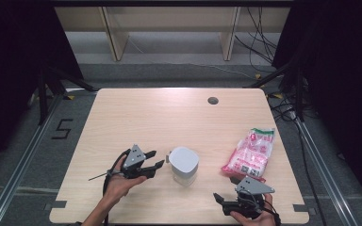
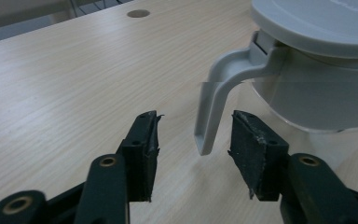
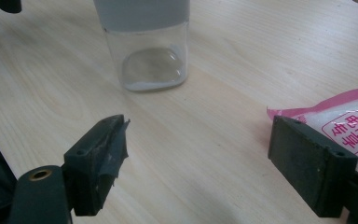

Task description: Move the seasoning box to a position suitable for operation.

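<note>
Left gripper view: the left hand-held gripper (image 2: pixel 193 140) stands apart around the clear lidded jug's grey handle (image 2: pixel 214 100); squeeze squarely, gently.

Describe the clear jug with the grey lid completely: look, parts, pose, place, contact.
The clear jug with the grey lid stands upright near the middle of the light wooden table. Its grey plastic lid carries a curved grey handle, free at its lower end. The see-through body looks empty. The handle's tip lies between the left gripper jaws, not yet touching.
</note>
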The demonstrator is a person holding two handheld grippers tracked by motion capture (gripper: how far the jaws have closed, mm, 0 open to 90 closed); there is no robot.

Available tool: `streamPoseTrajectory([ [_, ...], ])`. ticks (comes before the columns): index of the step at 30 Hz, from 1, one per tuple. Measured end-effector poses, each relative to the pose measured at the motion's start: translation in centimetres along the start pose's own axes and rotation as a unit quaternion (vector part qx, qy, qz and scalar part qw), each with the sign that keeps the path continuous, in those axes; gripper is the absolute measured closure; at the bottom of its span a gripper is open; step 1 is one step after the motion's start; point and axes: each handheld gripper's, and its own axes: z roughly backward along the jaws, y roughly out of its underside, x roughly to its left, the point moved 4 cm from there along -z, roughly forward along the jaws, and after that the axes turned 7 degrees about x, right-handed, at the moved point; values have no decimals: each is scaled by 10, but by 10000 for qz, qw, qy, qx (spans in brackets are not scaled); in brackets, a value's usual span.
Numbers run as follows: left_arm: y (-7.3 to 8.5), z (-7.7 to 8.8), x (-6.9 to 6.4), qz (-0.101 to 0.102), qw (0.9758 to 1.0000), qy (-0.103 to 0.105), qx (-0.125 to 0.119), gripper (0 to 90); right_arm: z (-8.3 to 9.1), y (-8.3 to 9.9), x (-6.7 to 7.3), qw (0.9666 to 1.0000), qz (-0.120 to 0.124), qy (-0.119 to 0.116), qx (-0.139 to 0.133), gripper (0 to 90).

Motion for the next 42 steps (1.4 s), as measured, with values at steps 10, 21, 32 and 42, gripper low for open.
streamPoseTrajectory([
  [10,-12,-28,-3,-139,9989,439,45,631,-1,0,2,10000,0,-67,57,203],
  [21,-15,-34,-3,-561,9976,381,118,756,-3,0,4,9998,21,-200,69,201],
  [32,6,-2,-8,-423,9982,399,158,718,-2,0,5,9999,47,-154,63,201],
  [42,3,4,-9,-557,9960,668,199,673,-3,-1,6,9997,103,-201,71,201],
])
